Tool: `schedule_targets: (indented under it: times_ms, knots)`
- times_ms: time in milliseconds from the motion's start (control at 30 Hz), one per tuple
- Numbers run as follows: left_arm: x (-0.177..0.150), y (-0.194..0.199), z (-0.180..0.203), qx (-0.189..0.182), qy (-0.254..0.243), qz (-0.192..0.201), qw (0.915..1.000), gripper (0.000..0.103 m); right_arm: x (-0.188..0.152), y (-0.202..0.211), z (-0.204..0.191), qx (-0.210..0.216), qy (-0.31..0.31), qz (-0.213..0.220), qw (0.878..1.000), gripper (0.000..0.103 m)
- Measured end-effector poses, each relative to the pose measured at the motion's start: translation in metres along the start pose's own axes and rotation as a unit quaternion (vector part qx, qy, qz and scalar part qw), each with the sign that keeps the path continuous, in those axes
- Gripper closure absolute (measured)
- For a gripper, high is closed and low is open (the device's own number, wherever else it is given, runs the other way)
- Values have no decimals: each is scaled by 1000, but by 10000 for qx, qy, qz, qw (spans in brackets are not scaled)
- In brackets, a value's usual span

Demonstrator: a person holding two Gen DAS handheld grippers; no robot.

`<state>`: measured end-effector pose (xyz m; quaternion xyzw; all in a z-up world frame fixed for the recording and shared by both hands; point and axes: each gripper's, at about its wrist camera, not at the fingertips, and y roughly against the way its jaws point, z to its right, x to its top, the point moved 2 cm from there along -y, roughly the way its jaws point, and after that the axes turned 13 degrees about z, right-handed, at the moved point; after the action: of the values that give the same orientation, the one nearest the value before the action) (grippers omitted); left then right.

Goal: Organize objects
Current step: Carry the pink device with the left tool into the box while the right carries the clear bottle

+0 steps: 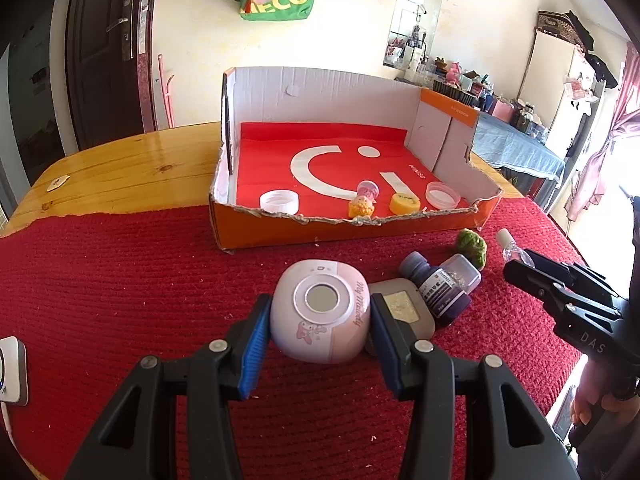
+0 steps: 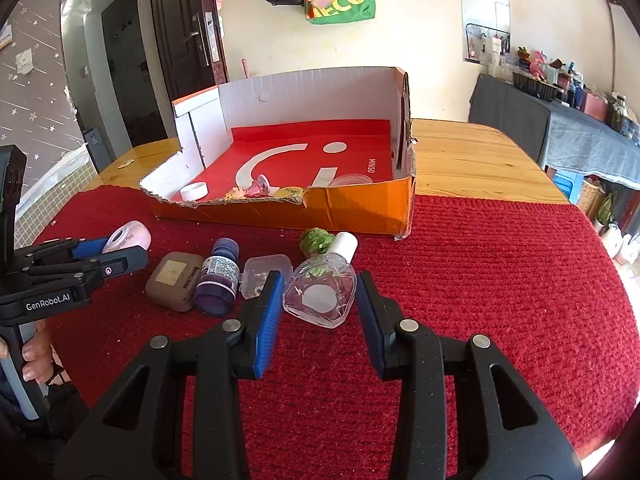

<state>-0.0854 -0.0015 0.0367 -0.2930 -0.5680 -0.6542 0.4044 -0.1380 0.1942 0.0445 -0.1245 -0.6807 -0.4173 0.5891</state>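
Observation:
My left gripper (image 1: 320,320) has its blue pads against both sides of a pink round "My Melody" case (image 1: 320,312), resting on the red mat; it also shows in the right wrist view (image 2: 128,236). My right gripper (image 2: 320,300) is open around a clear flat bottle with a white cap (image 2: 324,284), pads a little apart from it. Beside them lie a brown case (image 2: 172,276), a purple bottle (image 2: 218,280), a small clear box (image 2: 264,270) and a green fuzzy ball (image 2: 316,240). The orange cardboard box (image 1: 280,228) holds lids and small toys.
The box stands on a wooden table (image 2: 472,160) at the far edge of the red mat (image 2: 500,280). A white device (image 1: 12,372) lies at the mat's left edge. A door and a cluttered side table are beyond.

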Motion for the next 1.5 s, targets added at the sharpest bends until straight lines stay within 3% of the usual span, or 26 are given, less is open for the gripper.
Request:
schedule_targets:
  times_ms: [367,567,967,1200,1500]
  knots:
    - [2,6,2,-44,-19,36,10000,53,2,0,0,51,-7,47,10000,68]
    - [19,16,9,-104,-93,221,9997,53,12,3,-3,99,26,175,9998,68]
    - [72,-21,9,-223,-127,94,9996,53,68,-11,-12,434,323,442,9976,68]
    - [96,-69,5,-263,-261,-264,9990,53,100,-70,-11,739,496,-38,9960,68]
    - [90,-127,-1,-241,-505,-971,9937,53,93,-149,-9,964,664,-1127,9867,68]
